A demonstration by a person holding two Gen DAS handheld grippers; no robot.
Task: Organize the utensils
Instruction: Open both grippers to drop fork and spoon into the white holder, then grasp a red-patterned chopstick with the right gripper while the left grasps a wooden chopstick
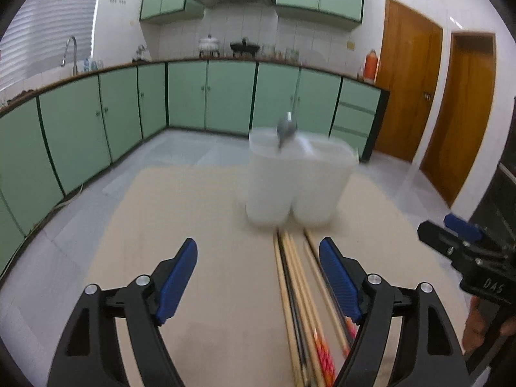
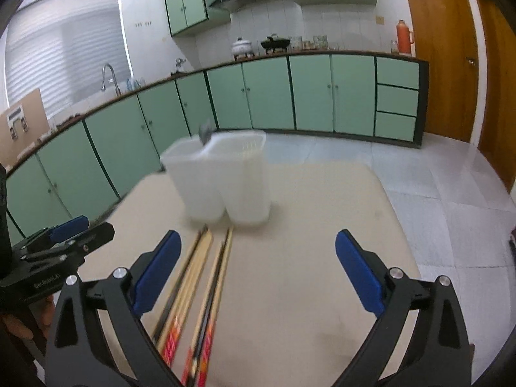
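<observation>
A white two-compartment utensil holder [image 1: 298, 180] [image 2: 222, 177] stands on the beige table, with a grey utensil end [image 1: 286, 129] [image 2: 205, 133] sticking up out of it. Several chopsticks [image 1: 301, 303] [image 2: 200, 290] lie in a row on the table in front of the holder, pointing towards it. My left gripper [image 1: 258, 277] is open above the table, its right finger [image 1: 338, 280] over the chopsticks and nothing between the pads. My right gripper [image 2: 258, 274] is open too, wide, with the chopsticks beside its left finger [image 2: 158, 271].
The beige table [image 1: 193, 225] [image 2: 322, 225] ends at a tiled floor. Green cabinets, a sink and wooden doors line the far walls. Each gripper shows in the other's view at the frame edge: the right gripper [image 1: 467, 251], the left gripper [image 2: 61, 245].
</observation>
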